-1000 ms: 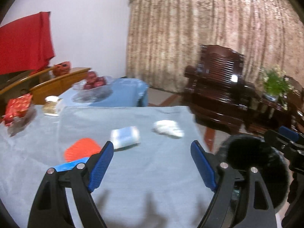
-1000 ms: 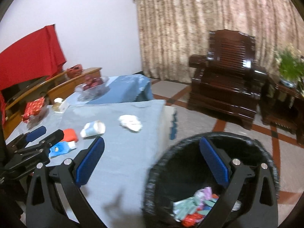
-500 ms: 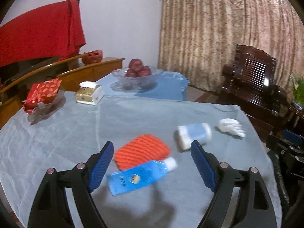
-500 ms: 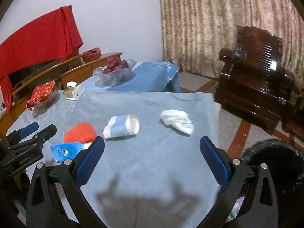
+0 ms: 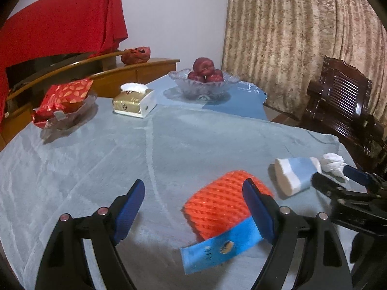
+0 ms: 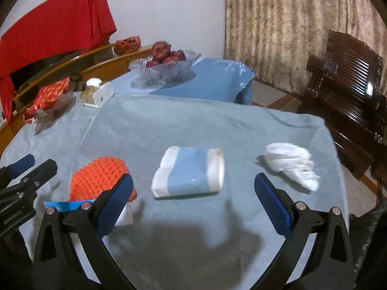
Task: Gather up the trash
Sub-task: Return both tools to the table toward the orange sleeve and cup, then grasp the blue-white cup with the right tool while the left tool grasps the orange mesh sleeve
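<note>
Four trash items left on table (image 6: pixel 241 125): orange foam net (image 5: pixel 217 207), blue packet (image 5: pixel 220 249), crushed paper cup (image 6: pixel 191 171), crumpled tissue (image 6: pixel 290 164). Left tool (image 5: pixel 193 207) wide open, empty, near net. Right tool (image 6: pixel 193 200) wide open, empty, over cup. Nothing gripped yet.

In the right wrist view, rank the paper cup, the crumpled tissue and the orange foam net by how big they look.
1. paper cup, largest.
2. and 3. crumpled tissue and orange foam net: too close to rank, since the right gripper hides part of the net.
</note>
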`<state>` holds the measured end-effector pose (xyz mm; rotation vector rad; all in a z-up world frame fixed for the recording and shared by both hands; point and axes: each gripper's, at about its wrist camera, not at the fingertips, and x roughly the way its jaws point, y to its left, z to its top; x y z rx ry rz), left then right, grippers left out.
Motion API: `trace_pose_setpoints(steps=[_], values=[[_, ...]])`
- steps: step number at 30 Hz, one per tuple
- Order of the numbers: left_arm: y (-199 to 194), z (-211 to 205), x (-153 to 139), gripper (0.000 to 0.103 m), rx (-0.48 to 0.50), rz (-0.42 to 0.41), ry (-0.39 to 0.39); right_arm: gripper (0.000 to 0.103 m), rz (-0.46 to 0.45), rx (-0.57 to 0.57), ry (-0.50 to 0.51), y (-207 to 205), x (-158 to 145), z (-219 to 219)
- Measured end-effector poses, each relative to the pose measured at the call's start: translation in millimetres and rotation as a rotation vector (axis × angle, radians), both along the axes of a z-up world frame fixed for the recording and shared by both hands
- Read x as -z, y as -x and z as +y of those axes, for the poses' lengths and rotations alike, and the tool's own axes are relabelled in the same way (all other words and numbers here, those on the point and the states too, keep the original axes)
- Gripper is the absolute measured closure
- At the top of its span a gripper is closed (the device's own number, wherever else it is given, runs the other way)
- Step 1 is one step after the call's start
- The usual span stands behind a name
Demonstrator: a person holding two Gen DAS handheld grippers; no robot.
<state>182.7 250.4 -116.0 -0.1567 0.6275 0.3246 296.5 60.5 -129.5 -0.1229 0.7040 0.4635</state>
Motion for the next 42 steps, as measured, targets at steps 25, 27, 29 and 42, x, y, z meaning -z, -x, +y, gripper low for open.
trace_pose_setpoints(steps=[25, 27, 29, 42], values=[[-30, 6, 26, 0.022, 0.062, 0.055, 0.067, 0.028, 0.146, 0.017, 0.077, -39, 44, 20], [-33, 1, 26, 0.021, 0.076, 0.058, 0.075, 0.028, 0.143, 0.013, 0.067, -37, 42, 15], [-36, -4, 28, 0.021, 0.089, 0.064, 0.080, 0.028, 0.133, 0.015, 0.057, -33, 38, 8], [-64, -26, 46, 0.018, 0.124, 0.148, 0.078, 0.028, 0.125, 0.025, 0.028, -17, 32, -24]])
